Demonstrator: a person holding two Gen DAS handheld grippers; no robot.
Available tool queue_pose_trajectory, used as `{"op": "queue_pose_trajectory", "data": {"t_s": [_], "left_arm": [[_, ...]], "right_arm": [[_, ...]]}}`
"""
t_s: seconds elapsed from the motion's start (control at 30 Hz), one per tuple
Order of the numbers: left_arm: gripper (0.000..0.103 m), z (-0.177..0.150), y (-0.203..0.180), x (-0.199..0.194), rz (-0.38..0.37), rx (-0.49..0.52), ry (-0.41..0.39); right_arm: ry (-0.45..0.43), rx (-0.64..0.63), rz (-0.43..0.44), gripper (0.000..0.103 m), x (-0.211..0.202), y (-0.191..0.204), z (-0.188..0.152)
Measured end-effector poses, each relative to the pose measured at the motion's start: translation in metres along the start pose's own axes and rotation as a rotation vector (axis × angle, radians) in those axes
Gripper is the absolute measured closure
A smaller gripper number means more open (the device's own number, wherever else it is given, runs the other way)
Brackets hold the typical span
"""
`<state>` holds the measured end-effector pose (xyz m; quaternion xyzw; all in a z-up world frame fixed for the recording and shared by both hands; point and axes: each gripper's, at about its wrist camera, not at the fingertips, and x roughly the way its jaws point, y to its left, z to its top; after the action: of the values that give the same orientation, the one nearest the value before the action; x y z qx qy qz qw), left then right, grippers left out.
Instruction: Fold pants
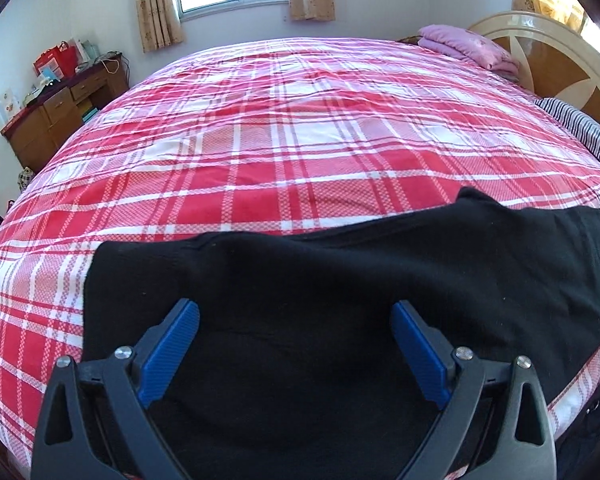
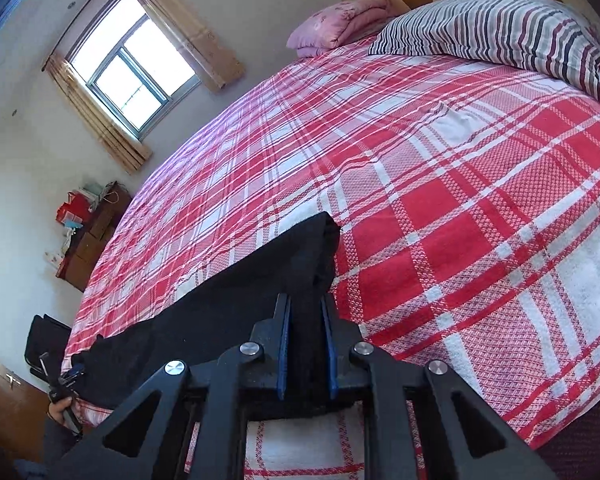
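We have the pants (image 1: 340,280) laid flat, right gripper (image 2: 306,340) pinching one end, left gripper (image 1: 296,344) wide and empty, folding barely begun.

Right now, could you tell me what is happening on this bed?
A person is folding black pants that lie along the near edge of a red plaid bedspread. The right gripper is shut on one end of the pants. The left gripper hangs open over the other end, gripping nothing. A striped pillow and a folded pink blanket sit by the headboard.
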<state>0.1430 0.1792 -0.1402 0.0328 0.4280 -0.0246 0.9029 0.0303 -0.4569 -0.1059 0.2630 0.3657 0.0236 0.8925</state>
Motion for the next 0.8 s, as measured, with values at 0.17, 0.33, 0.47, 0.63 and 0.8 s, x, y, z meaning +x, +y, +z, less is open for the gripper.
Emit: {"op": "queue_pose_trajectory", "data": {"t_s": [0.17, 0.33, 0.47, 0.63, 0.8], "left_arm": [[0.004, 0.000, 0.003, -0.002, -0.013, 0.008, 0.003], [0.004, -0.014, -0.004, -0.006, 0.009, 0.085, -0.004], [0.004, -0.020, 0.000, -0.011, -0.008, 0.091, -0.010], [0.004, -0.021, -0.002, -0.010, -0.002, 0.096, -0.018], [0.003, -0.022, -0.003, -0.010, -0.004, 0.092, -0.030]], "right_arm": [[-0.039, -0.030, -0.021, 0.088, -0.009, 0.013, 0.003], [-0.084, -0.082, -0.039, 0.088, -0.022, 0.036, 0.004], [-0.111, -0.134, -0.064, 0.088, -0.029, 0.061, 0.003], [-0.135, -0.213, -0.059, 0.088, -0.036, 0.101, -0.002], [-0.133, -0.284, -0.024, 0.088, -0.035, 0.142, -0.012]]}}
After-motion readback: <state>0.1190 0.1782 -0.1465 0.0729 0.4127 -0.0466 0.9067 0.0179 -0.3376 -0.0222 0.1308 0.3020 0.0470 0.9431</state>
